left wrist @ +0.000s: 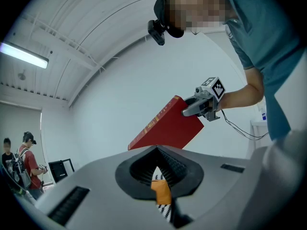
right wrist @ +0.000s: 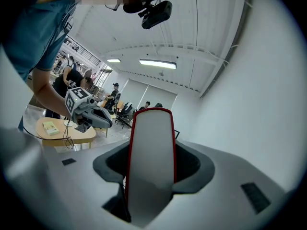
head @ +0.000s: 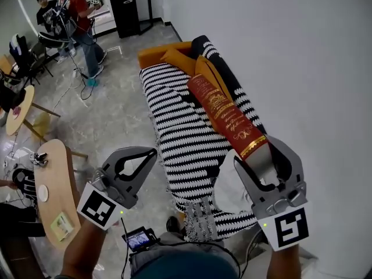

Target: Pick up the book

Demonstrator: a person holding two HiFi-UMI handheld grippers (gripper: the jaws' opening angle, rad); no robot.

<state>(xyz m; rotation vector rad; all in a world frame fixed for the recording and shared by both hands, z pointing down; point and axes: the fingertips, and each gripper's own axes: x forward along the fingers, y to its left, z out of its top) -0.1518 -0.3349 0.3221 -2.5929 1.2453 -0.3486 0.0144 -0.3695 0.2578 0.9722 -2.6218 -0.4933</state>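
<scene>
My right gripper point(head: 256, 151) is shut on one end of the red book point(head: 224, 114), which has gold print on its cover. It holds the book in the air above the striped sofa point(head: 180, 138). In the right gripper view the book's pale page edge point(right wrist: 151, 162) fills the space between the jaws. The left gripper view shows the book point(left wrist: 168, 128) slanting up to the right gripper point(left wrist: 197, 108). My left gripper point(head: 150, 153) hangs to the left of the sofa with its tips together and nothing in them.
An orange cushion point(head: 168, 54) lies at the sofa's far end. A white wall point(head: 302, 57) runs along the right. A round wooden table point(head: 55, 185) stands at the left. Two people point(head: 75, 16) and chairs are at the far left.
</scene>
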